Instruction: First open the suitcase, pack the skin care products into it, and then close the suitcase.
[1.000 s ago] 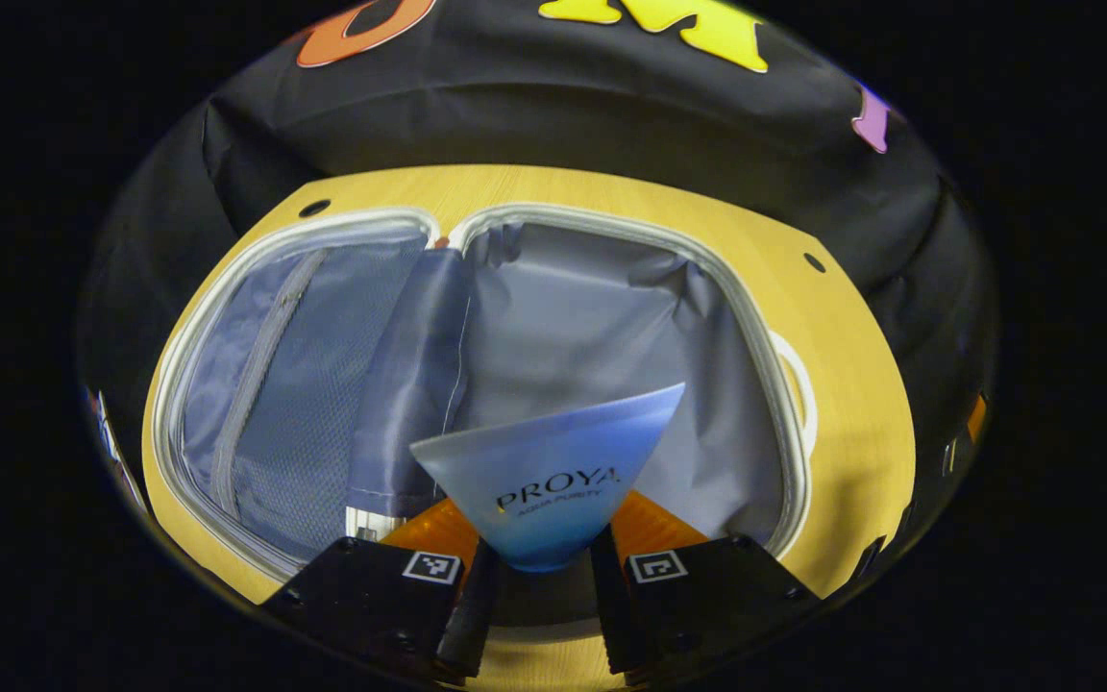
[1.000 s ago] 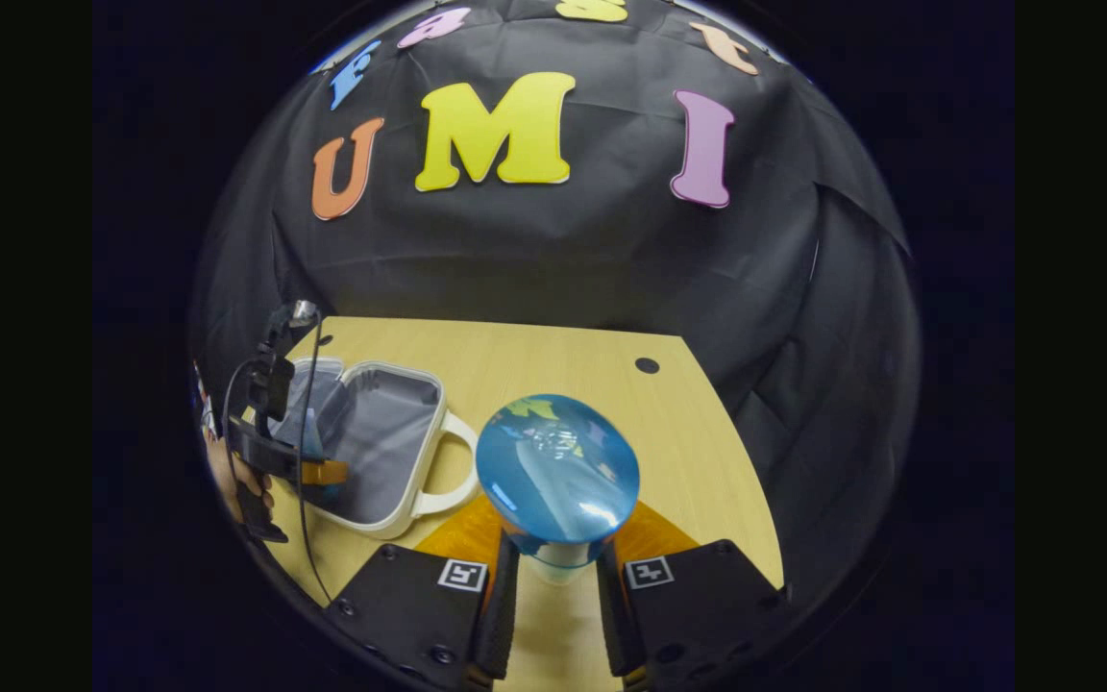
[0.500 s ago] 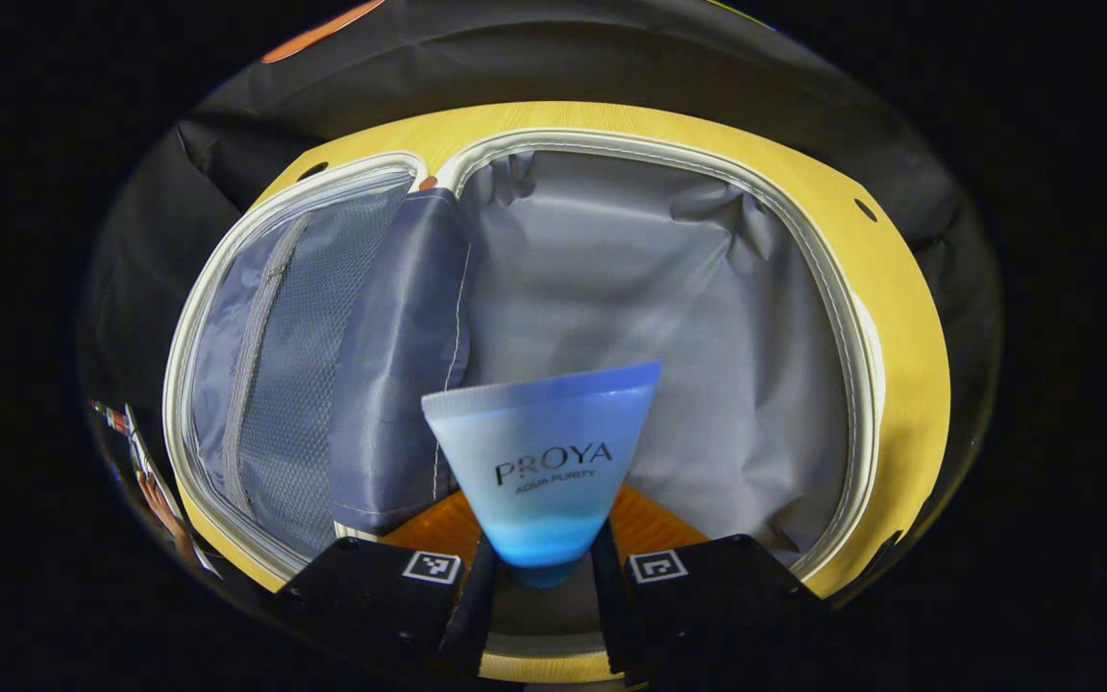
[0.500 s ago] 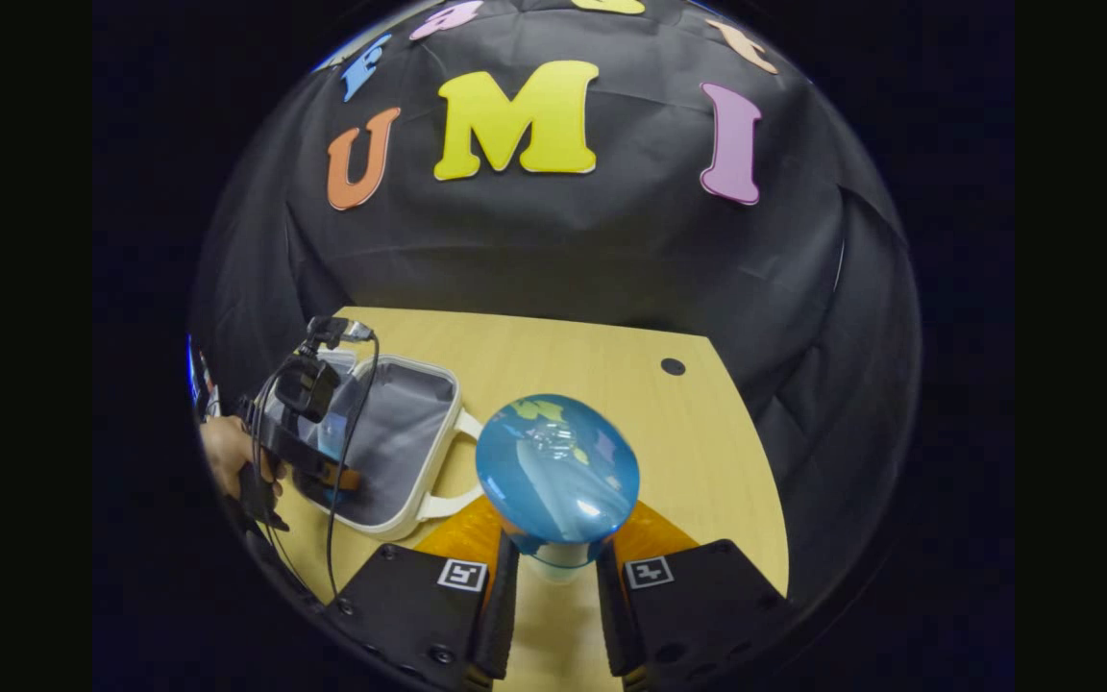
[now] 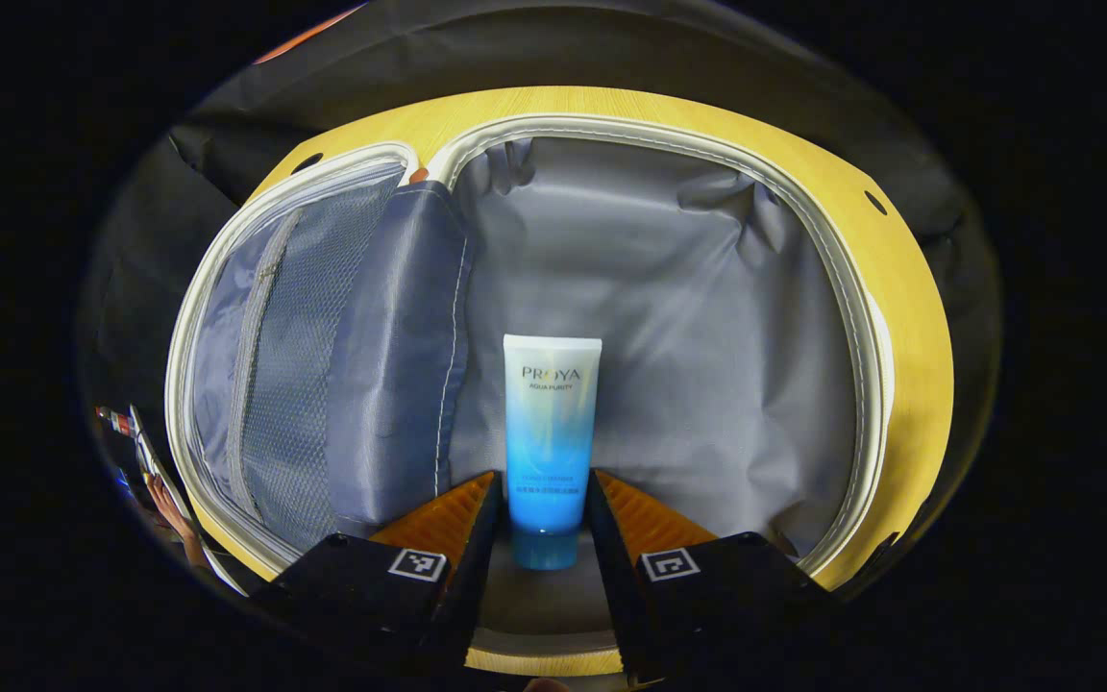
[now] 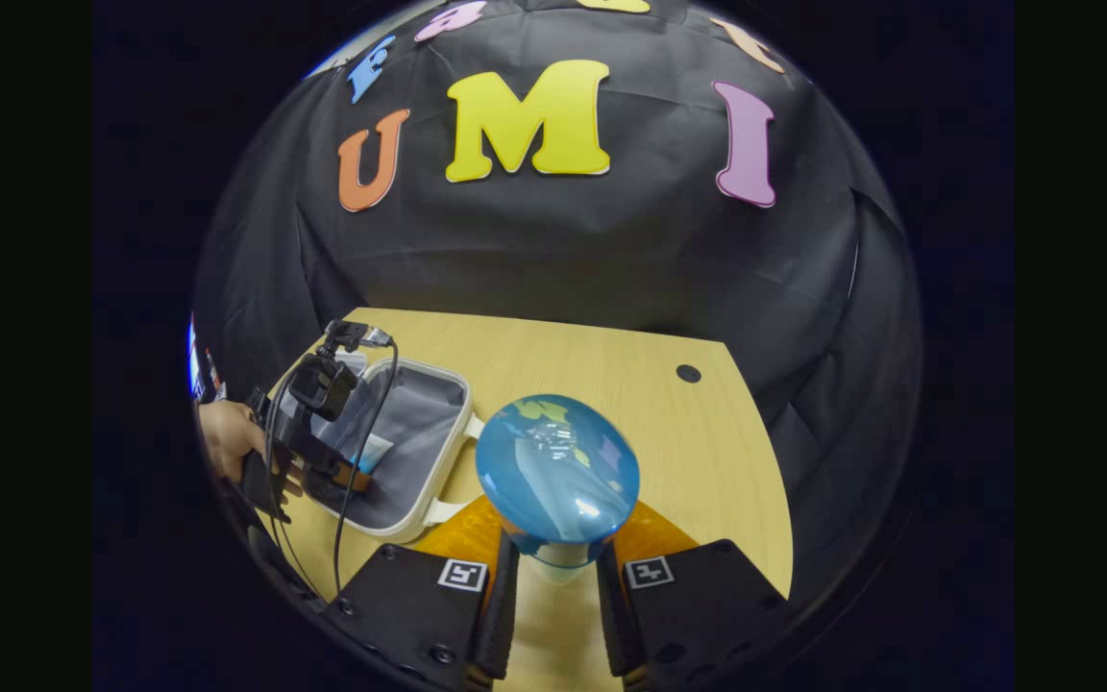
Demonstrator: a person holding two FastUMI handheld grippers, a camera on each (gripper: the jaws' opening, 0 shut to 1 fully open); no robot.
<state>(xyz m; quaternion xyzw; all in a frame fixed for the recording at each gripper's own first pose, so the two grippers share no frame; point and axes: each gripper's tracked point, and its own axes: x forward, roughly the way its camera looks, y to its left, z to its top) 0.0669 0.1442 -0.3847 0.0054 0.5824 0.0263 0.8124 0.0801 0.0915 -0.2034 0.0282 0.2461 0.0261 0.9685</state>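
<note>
The white suitcase (image 5: 669,144) lies open on the table, with grey lining and a mesh pocket (image 5: 284,365) in its left half. A blue and white skin care tube (image 5: 551,413) lies flat on the lining of the right half. Its cap end sits between the fingers of my left gripper (image 5: 544,490), which stands open just above it. In the right gripper view, my right gripper (image 6: 555,567) is shut on a pale bottle with a glossy blue cap (image 6: 556,471), held above the table to the right of the suitcase (image 6: 419,452). There the left gripper (image 6: 352,476) reaches into the case.
The wooden table (image 6: 688,452) stretches to the right of the suitcase, with a small round hole (image 6: 688,373) near its far edge. The suitcase handle (image 6: 448,509) points toward my right gripper. A hand (image 6: 227,437) holds the left gripper at the far left.
The left gripper lowered into the suitcase and let go of the tube, which now lies flat on the lining. The right gripper kept hold of its bottle and barely moved.
</note>
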